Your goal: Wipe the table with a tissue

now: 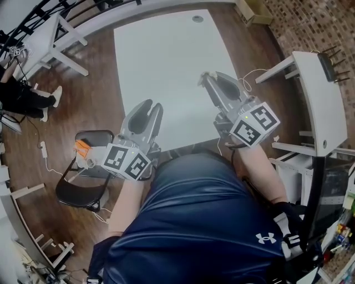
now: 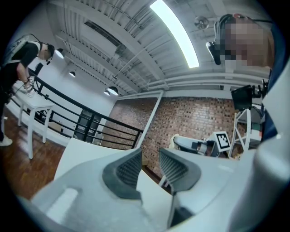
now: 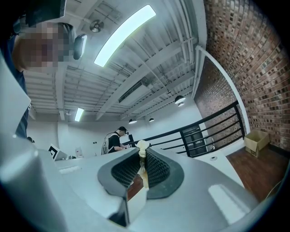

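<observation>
The white table stretches ahead of me, its top bare apart from a round grommet at the far end. My right gripper is raised over the table's near right part. In the right gripper view my right gripper is shut on a small cream wad of tissue that pokes out above the pads. My left gripper hovers over the table's near left corner. In the left gripper view my left gripper is open, with nothing in the gap. Both point upward, away from the tabletop.
A black folding chair with an orange item stands at my left. White side tables stand at the right and far left. A person stands at the left edge. A cardboard box sits beyond the table.
</observation>
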### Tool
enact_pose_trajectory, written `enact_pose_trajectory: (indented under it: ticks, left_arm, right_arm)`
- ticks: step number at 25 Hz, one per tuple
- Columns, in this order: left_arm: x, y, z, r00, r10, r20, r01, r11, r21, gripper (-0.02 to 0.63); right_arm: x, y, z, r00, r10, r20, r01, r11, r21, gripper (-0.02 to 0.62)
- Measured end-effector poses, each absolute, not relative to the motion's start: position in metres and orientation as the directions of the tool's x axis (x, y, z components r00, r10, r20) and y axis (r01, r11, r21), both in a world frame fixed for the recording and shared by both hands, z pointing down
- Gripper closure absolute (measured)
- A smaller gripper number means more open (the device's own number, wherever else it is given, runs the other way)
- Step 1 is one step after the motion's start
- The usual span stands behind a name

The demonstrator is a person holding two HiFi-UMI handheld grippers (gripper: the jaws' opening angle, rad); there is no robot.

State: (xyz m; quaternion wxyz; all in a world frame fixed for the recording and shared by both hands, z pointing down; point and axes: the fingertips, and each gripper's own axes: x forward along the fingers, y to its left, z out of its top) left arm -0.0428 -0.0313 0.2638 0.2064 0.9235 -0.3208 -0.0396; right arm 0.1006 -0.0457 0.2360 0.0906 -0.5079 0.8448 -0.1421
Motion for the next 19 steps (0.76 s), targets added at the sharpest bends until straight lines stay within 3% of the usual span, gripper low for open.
enact_pose_trajectory:
  ticks: [19]
  left_arm:
    - [-0.0481, -0.0284, 0.2682, 0.783, -0.62, 0.048, -0.576, -0.694, 0.432, 0.483]
  right_arm:
    - [0.0986, -0.0456, 0.2381, -0.481, -0.877, 0.014, -0.826, 0.447, -0.342, 0.568]
